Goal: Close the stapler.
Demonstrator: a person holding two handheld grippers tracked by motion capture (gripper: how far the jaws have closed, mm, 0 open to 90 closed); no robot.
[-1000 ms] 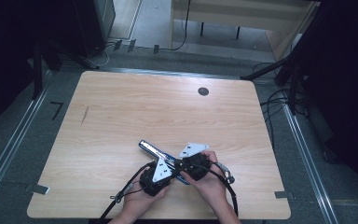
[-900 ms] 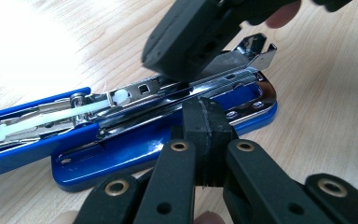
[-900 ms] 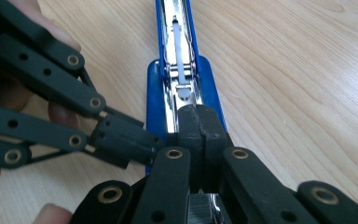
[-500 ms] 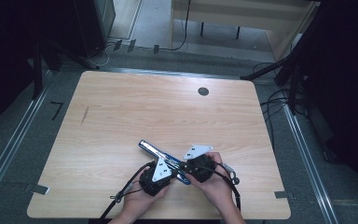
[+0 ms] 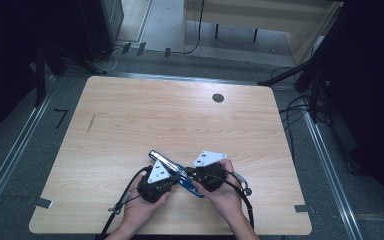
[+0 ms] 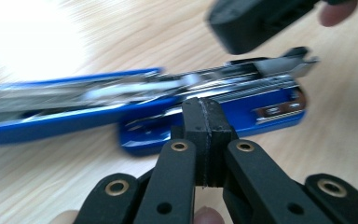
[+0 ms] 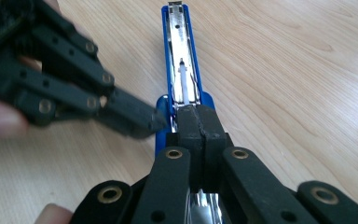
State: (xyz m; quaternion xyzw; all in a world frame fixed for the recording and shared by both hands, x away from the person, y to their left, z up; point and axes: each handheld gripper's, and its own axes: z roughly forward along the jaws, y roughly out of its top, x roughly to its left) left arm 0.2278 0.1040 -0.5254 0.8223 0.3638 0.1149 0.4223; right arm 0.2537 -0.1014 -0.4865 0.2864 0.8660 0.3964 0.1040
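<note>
My left tongs (image 5: pixel 172 176) closed, empty, tips at the opened blue stapler (image 5: pixel 172 167) lying near the desk's (image 5: pixel 180 120) front edge; my right tongs (image 5: pixel 190 174) closed, over its hinge

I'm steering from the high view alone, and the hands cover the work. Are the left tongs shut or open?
Observer: Shut. In the left gripper view the left tongs press together with nothing between them.
Operator: And the right ones?
Observer: The right tongs are shut too, their tips over the blue stapler where its body widens.
Operator: Is the stapler folded open?
Observer: Yes, its metal staple channel lies bare, facing up.
</note>
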